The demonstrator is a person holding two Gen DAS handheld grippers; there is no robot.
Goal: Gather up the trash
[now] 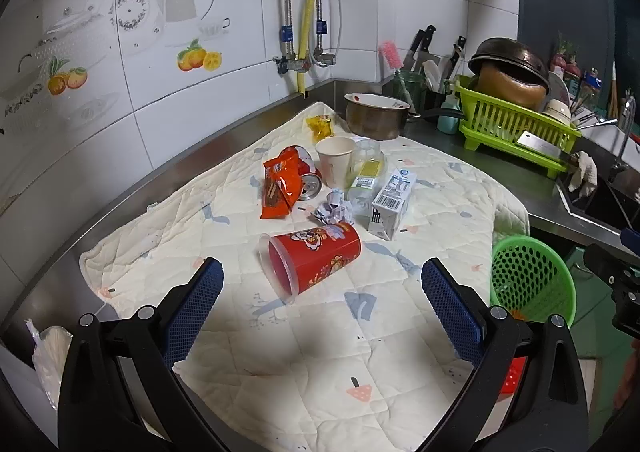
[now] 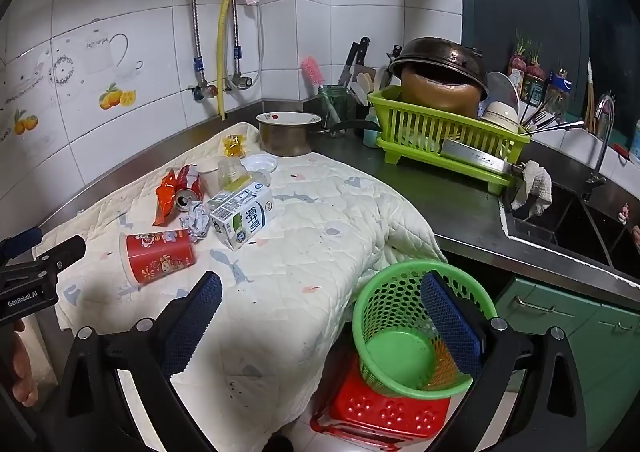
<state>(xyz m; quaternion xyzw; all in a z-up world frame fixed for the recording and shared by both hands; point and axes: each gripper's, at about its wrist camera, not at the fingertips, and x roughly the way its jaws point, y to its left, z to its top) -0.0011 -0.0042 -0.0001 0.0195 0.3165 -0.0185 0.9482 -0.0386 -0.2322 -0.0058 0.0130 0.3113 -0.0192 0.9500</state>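
Nothing collected yet: green basket point(image 2: 416, 332) under the right tongs point(image 2: 320, 316) is empty, red cup point(image 1: 314, 260) ahead of left tongs point(image 1: 322, 304), both apart.

You've got a quilted cloth mat point(image 1: 240, 332) over the brushed steel counter point(image 2: 460, 220); glossy red plastic cup point(image 1: 316, 260), crumpled paper point(image 1: 334, 210), perforated green plastic basket point(image 2: 404, 332), glazed wall tiles point(image 1: 160, 52).
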